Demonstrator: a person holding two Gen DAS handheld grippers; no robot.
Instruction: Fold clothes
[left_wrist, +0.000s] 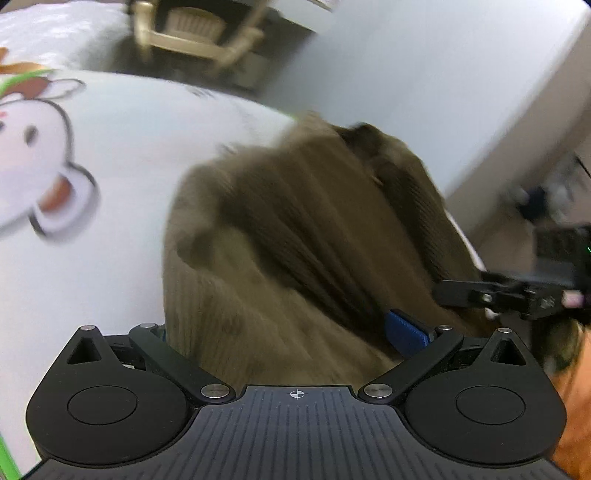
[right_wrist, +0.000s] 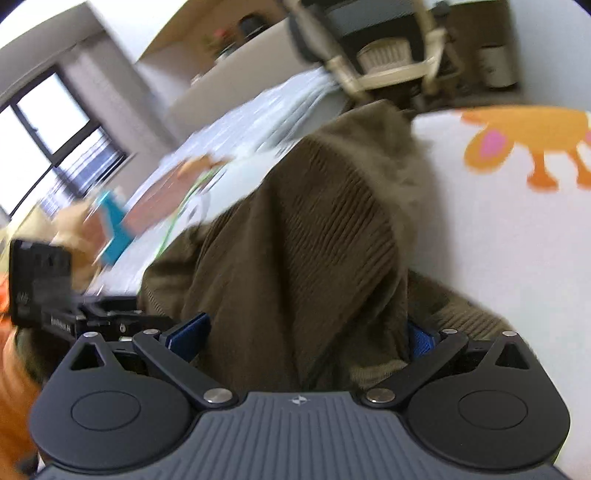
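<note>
Bunching between both sets of blue pads, one olive ribbed sweater (left_wrist: 295, 236) drapes over the white cartoon-print sheet (left_wrist: 122, 177). Left gripper (left_wrist: 291, 332) and right gripper (right_wrist: 306, 332) each stand clamped on its knit. Bare sheet lies open toward nine o'clock; a chair (left_wrist: 195, 33) stands at twelve.

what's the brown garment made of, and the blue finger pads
The brown garment looks like a ribbed knit, perhaps wool or acrylic: parallel ridges, matte, fuzzy at the far end. The blue finger pads look like textured rubber or plastic; blur leaves that open.
</note>
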